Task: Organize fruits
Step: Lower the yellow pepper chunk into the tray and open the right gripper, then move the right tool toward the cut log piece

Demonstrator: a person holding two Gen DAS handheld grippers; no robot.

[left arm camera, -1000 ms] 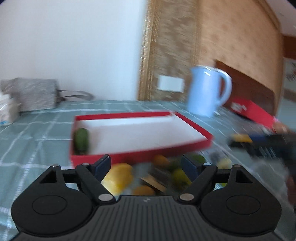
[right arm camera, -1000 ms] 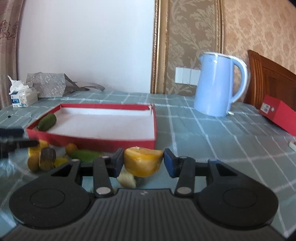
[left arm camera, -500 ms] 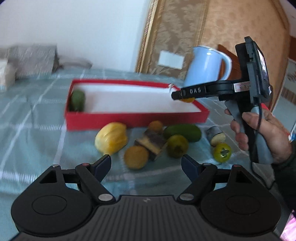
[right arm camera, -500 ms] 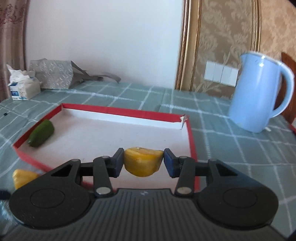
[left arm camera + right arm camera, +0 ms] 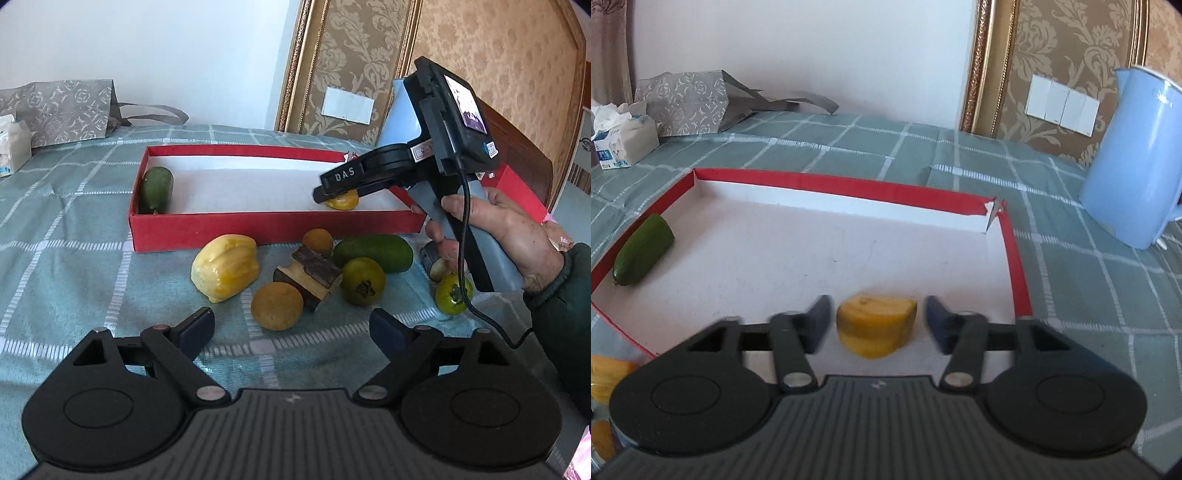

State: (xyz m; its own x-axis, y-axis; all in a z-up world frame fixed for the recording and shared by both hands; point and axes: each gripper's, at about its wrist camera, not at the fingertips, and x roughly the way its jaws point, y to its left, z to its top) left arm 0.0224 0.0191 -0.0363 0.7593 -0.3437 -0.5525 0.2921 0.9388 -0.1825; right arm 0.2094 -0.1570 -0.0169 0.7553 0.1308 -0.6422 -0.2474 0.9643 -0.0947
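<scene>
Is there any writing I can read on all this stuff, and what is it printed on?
"DAS": white letters on the black arm of the right claw, seen from the left camera.
Stickers on that tool: print too small to read.
Its screen: blurred, unreadable.
Tissue pack: blue print, too blurred to read.
Grey bag: a repeated monogram pattern, not legible as words.
Red box, kettle: no text visible.

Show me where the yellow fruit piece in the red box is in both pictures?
Left wrist view: yellow fruit piece sits right of centre, under the right gripper.
Right wrist view: bottom centre, between open fingers.
Shared landmark: the red box, near its right wall.
</scene>
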